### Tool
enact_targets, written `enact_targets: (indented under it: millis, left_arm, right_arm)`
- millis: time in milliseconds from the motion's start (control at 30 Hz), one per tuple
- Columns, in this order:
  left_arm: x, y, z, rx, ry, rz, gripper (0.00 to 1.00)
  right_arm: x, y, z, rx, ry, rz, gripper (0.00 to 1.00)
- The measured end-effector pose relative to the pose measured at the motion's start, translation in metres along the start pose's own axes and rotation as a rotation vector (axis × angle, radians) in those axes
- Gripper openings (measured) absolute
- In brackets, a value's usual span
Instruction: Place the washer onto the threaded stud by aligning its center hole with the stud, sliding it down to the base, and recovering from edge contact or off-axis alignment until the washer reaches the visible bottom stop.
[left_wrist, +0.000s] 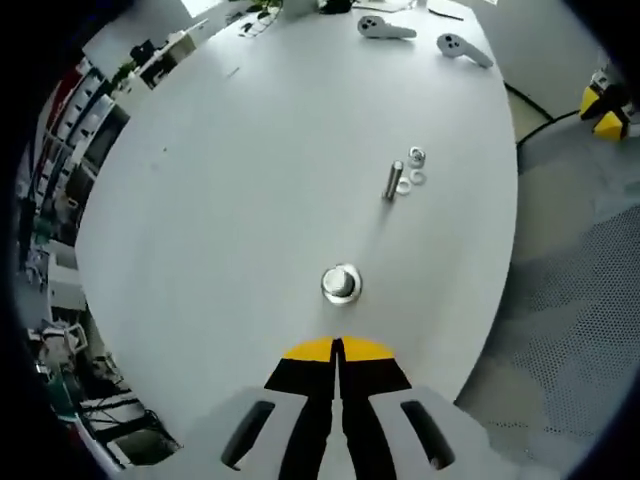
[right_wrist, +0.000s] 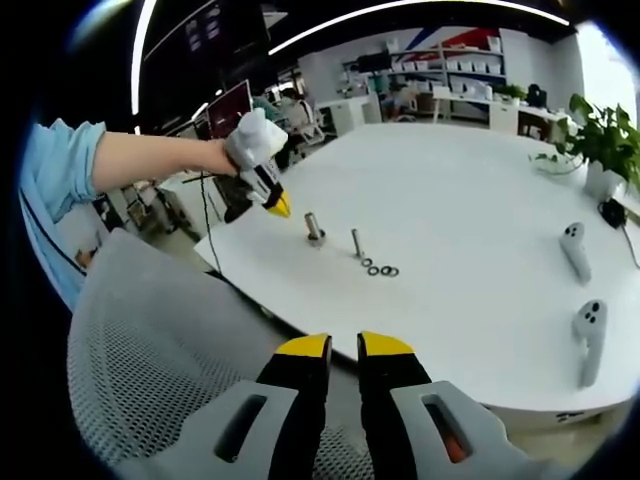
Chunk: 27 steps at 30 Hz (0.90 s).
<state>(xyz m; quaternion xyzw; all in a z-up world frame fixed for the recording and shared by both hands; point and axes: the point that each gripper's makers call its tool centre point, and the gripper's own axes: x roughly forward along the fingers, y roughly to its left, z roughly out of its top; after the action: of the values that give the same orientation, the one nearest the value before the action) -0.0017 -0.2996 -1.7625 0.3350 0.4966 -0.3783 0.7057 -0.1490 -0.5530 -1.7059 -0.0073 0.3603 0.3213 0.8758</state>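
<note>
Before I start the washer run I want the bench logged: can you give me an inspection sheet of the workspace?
Surface: white table, mostly bare.
Job's things: threaded stud upright on its base; three washers loose beside a standing bolt.
Clutter: two white controllers toward the table's far side; potted plant at an edge.
Grippers: left gripper shut, empty, short of the stud; right gripper slightly open, empty, above a mesh chair back.
Cables: black cable on the floor.
Surroundings: open office, shelves, desks.
</note>
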Motion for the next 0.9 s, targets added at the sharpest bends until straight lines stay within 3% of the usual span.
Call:
enact_targets:
  millis: [200, 400, 500, 700, 900]
  left_arm:
    - [-0.044, -0.009, -0.008, -0.098, -0.124, 0.016, 0.00]
    - [-0.090, -0.015, -0.028, -0.175, -0.266, 0.073, 0.08]
    - [-0.106, -0.015, -0.042, -0.239, -0.303, 0.098, 0.12]
    - [-0.143, -0.023, -0.054, -0.343, -0.497, 0.148, 0.22]
    - [-0.163, -0.027, -0.067, -0.399, -0.589, 0.240, 0.45]
  right_arm:
    - [0.000, 0.001, 0.000, -0.010, 0.002, 0.009, 0.13]
    - [0.000, 0.003, -0.002, -0.015, 0.014, 0.018, 0.13]
    - [0.000, 0.004, -0.003, -0.014, 0.022, 0.019, 0.13]
    - [0.000, 0.005, -0.007, -0.017, 0.044, 0.026, 0.13]
    - [0.000, 0.004, -0.009, -0.022, 0.056, 0.025, 0.13]
